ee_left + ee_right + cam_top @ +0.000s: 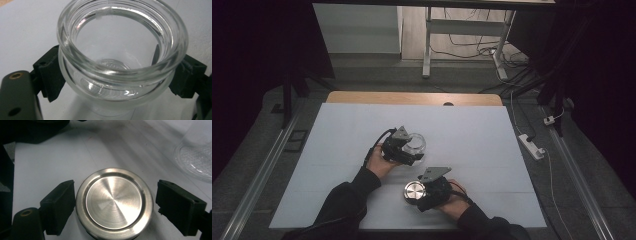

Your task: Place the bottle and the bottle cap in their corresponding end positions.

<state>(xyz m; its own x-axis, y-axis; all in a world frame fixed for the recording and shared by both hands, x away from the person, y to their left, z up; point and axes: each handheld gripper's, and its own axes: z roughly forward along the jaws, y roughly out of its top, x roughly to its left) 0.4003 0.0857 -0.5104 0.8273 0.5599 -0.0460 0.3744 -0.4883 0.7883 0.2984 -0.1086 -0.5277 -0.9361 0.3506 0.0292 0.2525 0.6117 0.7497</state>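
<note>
Glass jar and steel lid apart on the worktop

Jar (120, 57) sits in the left claw (411, 156), pads at its neck; slippery, breakable. Lid (114, 202) lies between the right claw (424, 192)'s parted pads, ungripped; take its rim.

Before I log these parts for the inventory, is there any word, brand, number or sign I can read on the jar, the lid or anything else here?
None can be read.
Glass jar: some raised marking on its base, too blurred to read.
Steel lid: plain brushed metal, no text.
White table cover: blank.
Left gripper and right gripper: no label seen.
</note>
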